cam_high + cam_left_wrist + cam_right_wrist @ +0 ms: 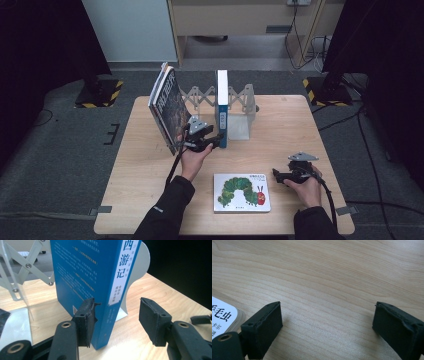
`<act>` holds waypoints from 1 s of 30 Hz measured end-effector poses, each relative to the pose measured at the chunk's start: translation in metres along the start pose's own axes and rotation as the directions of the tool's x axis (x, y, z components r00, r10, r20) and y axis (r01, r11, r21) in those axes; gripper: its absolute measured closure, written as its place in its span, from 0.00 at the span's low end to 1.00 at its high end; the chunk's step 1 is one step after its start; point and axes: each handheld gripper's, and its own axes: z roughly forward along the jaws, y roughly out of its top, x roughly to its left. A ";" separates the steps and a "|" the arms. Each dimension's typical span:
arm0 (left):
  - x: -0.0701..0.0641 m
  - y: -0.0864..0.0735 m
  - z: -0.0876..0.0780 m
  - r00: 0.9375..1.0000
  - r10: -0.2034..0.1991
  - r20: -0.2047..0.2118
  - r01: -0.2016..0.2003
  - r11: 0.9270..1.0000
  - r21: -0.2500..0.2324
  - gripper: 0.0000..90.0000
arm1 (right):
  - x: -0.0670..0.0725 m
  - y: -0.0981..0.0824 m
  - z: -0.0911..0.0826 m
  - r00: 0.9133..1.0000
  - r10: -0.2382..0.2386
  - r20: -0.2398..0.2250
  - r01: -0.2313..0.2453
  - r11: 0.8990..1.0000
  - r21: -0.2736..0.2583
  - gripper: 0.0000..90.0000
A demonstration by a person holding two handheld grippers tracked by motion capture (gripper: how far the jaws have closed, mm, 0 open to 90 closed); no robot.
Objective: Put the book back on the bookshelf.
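In the high view, going from the left of the frame, a dark-covered book [166, 107] leans tilted at the upper left of the wooden table [150, 175], its lower edge just beside your left gripper [216, 140]. That gripper sits left of centre, pointing toward the blue book [222, 107], which stands upright at the top centre against a white bookend [245, 117] with a scissor-like folding lattice.

In the left gripper view the blue book [87, 277] fills the upper left and centre, spine facing you with white Chinese lettering. Your left gripper [117, 320] has its jaws released: the left pad [86, 320] lies against the book's cover near its bottom corner, while the right pad stands well apart from the spine, with bare table in the gap. So the book sits between the jaws but isn't pinched.

Further right in the high view, a white picture book with a green caterpillar [242, 192] lies flat at the bottom centre. Your right gripper [275, 174] rests at the lower right, just beside that book.

In the right gripper view your right gripper [327, 322] stands wide open over bare wood, holding nothing; a corner of the caterpillar book [223, 317] shows at the lower left.
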 end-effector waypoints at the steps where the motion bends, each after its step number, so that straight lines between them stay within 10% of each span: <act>1: 0.000 0.000 -0.003 1.000 0.012 -0.004 -0.012 1.000 0.012 0.51 | 0.000 0.000 0.000 1.000 -0.002 -0.004 0.002 1.000 0.003 0.09; 15: -0.006 -0.002 -0.040 0.997 0.080 0.019 -0.082 0.993 0.085 0.46 | 0.001 0.001 0.002 1.000 -0.016 -0.013 0.016 1.000 0.013 0.04; 30: 0.001 -0.050 -0.075 0.998 0.033 0.057 -0.043 0.983 0.176 0.42 | 0.002 0.001 0.002 1.000 -0.012 -0.005 0.012 1.000 0.013 0.04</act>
